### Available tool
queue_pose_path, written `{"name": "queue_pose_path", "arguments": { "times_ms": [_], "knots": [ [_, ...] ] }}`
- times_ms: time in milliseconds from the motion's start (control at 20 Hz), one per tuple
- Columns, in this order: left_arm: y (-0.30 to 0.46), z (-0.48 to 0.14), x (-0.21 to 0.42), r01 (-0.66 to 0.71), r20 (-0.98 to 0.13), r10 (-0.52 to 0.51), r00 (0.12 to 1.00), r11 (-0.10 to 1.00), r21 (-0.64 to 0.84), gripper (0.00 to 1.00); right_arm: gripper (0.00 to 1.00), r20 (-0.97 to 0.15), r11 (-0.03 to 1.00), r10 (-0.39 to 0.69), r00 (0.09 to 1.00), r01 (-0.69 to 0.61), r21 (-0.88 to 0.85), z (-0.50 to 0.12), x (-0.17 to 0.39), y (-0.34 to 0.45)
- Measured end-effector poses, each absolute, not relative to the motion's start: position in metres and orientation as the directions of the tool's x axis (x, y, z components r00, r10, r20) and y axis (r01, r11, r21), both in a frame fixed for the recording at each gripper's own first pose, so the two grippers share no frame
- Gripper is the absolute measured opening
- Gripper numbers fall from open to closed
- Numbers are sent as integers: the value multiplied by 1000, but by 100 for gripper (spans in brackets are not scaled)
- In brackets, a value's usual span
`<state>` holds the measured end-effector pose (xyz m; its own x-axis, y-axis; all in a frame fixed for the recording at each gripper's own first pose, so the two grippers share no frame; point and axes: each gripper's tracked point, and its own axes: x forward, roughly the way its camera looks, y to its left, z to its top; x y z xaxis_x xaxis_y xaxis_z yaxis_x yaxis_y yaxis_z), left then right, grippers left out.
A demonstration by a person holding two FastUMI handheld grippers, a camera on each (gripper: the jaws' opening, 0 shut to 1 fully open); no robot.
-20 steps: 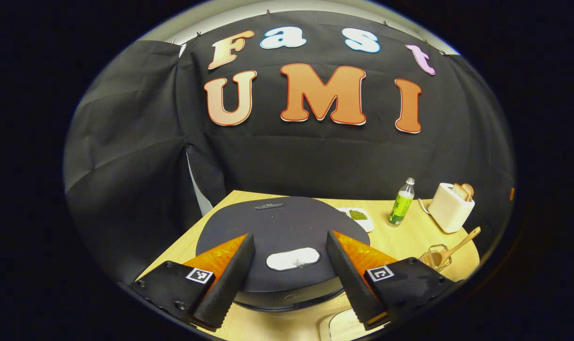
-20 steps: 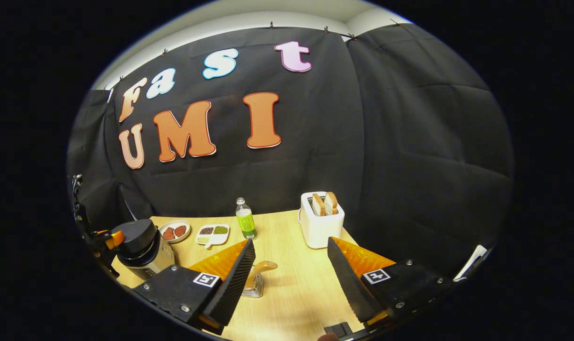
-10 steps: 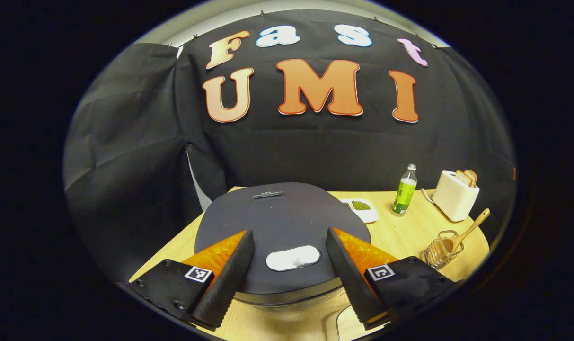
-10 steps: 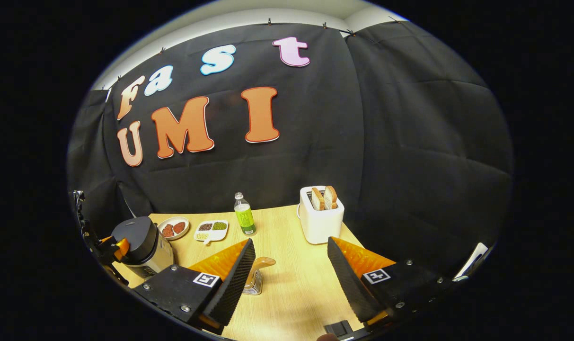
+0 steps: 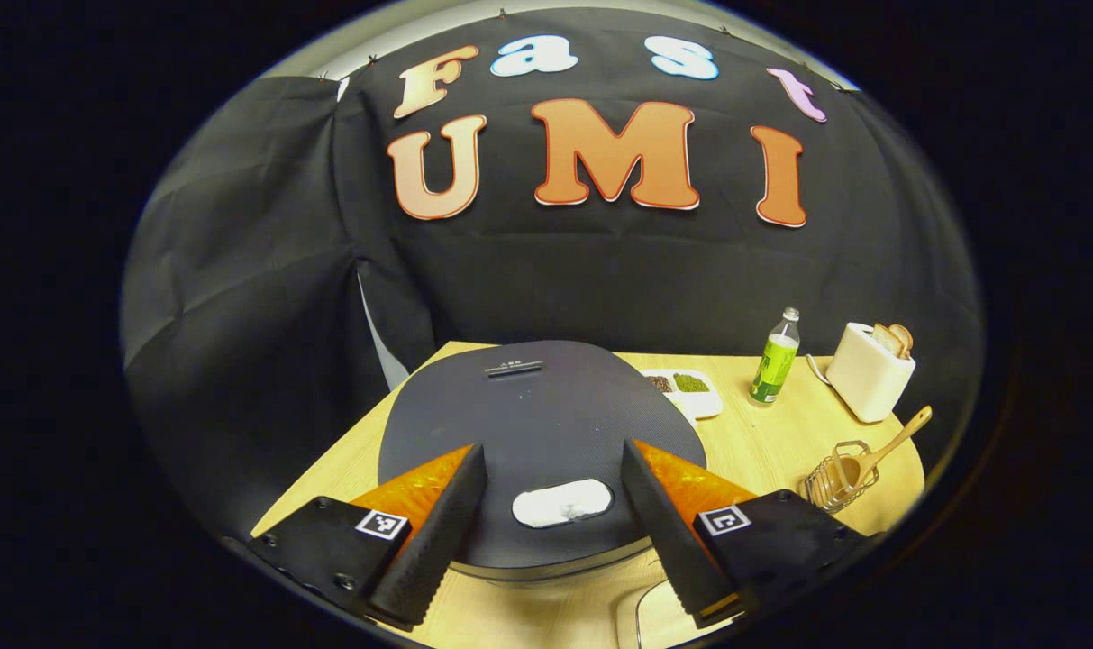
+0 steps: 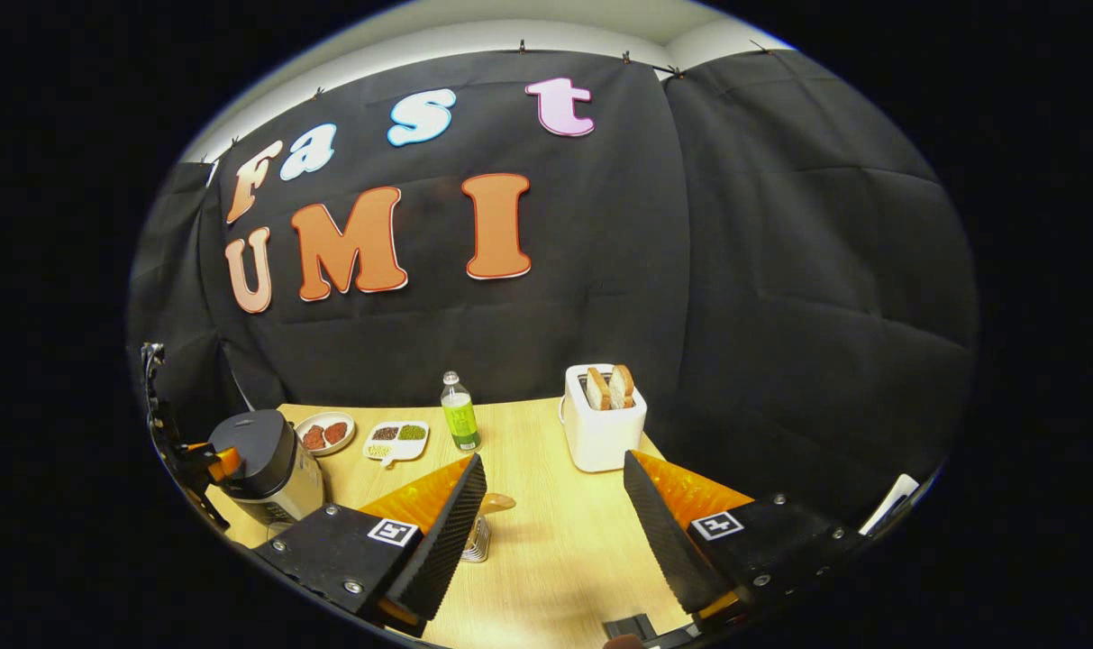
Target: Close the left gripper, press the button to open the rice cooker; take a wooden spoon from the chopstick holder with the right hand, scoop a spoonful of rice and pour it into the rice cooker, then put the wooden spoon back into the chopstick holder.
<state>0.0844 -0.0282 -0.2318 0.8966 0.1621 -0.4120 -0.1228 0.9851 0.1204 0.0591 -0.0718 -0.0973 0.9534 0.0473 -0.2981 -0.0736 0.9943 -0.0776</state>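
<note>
The rice cooker's dark round lid [image 5: 537,424] is shut, with its pale oval button [image 5: 561,503] near the front edge. My left gripper [image 5: 555,599] hovers open just above and in front of the button, its fingers to either side. A wooden spoon [image 5: 884,446] leans in the wire chopstick holder [image 5: 830,485] at the right. In the right gripper view, the rice cooker [image 6: 267,464] stands at the left with the left gripper [image 6: 205,458] against it. My right gripper [image 6: 551,604] is open above the table, and the chopstick holder [image 6: 478,541] with the spoon [image 6: 494,503] peeks out beside its left finger.
On the wooden table [image 6: 546,559] stand a white toaster [image 6: 603,424] with two bread slices, a green bottle [image 6: 460,416], a divided white dish of beans [image 6: 397,437] and a small plate of red food [image 6: 323,433]. A pale tray edge [image 5: 650,617] lies in front of the cooker.
The left gripper has drawn slightly back and up over the cooker lid, still open. The right gripper has pulled back a little; the holder now sits partly behind its left finger.
</note>
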Motion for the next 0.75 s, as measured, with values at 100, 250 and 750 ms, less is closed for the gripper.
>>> {"name": "queue_pose_path", "arguments": {
  "times_ms": [100, 250, 750],
  "knots": [
    [-28, -183, 88, -115, -358, 152, 921, 986, 122, 100, 95, -274, 995, 40, 961, -63, -77, -85, 62, -74],
    [-26, -113, 86, -104, -307, 140, 941, 986, 131, 95, 95, -233, 995, 35, 972, -56, -83, -61, 65, -77],
    [-20, 83, 27, -96, -53, 103, 993, 988, 121, 96, 94, -54, 988, 57, 997, -64, -141, 63, 58, -76]
  ]
}}
